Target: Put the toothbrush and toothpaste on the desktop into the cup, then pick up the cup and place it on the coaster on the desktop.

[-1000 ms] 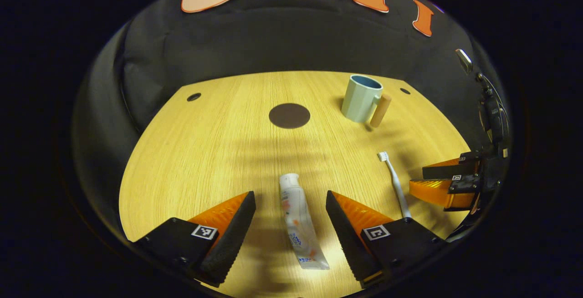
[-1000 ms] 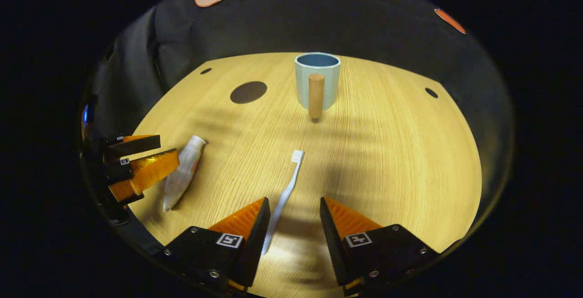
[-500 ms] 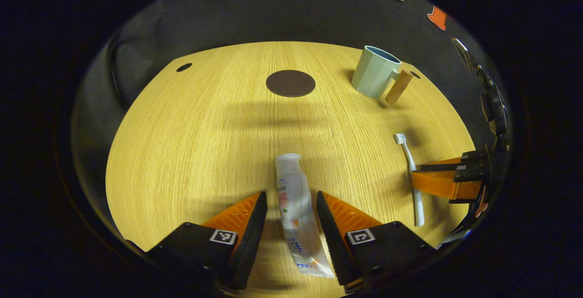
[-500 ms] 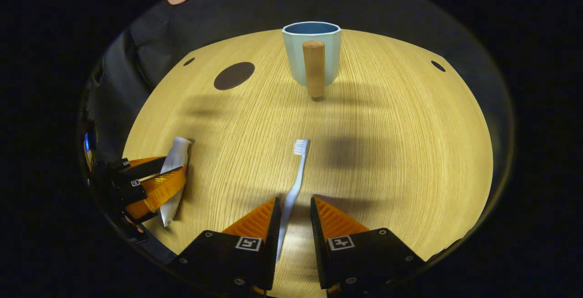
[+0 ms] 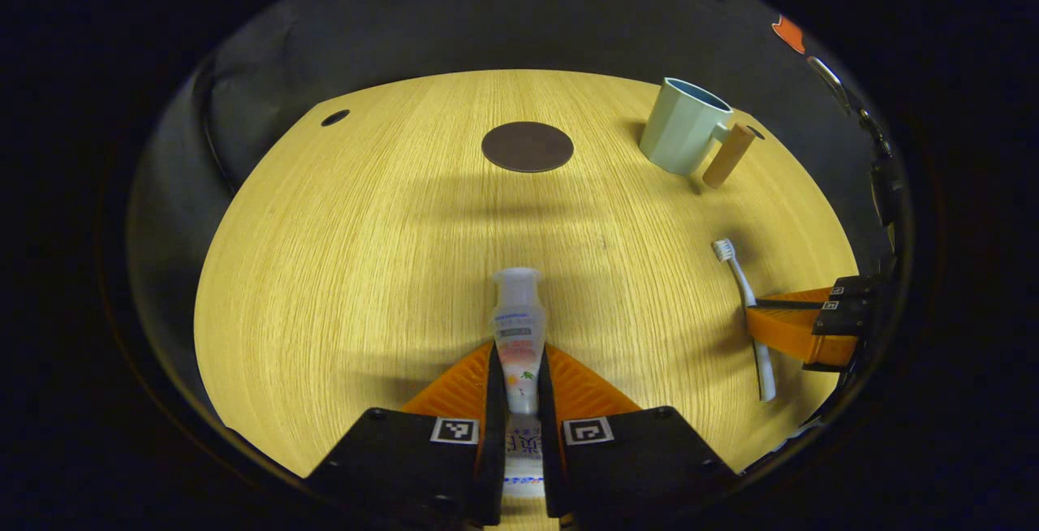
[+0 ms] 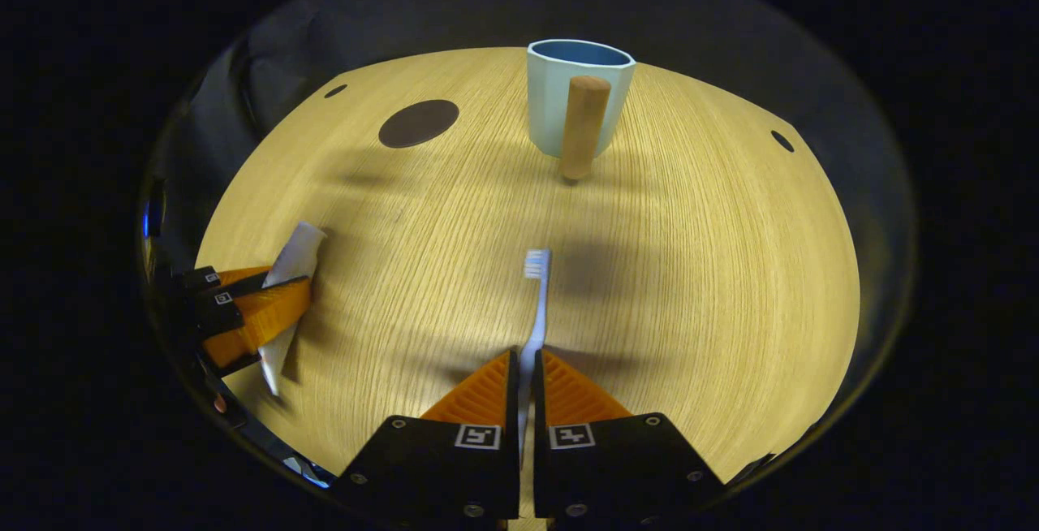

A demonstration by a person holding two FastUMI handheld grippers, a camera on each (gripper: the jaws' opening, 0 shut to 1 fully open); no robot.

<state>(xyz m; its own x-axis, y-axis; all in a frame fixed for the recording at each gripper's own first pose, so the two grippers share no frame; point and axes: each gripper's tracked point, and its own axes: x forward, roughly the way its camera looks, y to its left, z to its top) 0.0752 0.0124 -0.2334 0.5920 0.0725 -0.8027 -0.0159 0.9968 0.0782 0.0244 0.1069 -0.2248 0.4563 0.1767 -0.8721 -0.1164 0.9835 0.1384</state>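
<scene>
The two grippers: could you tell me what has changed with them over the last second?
Both closed: the left gripper onto the toothpaste, the right gripper onto the toothbrush. The cup and coaster stayed put on the desktop.

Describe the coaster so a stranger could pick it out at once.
Start at the wooden desktop and look toward its far edge by the black cloth. Left of the pale cup lies the coaster. It is a flat dark brown disc, far larger than the small dark holes near the desktop's corners.
</scene>
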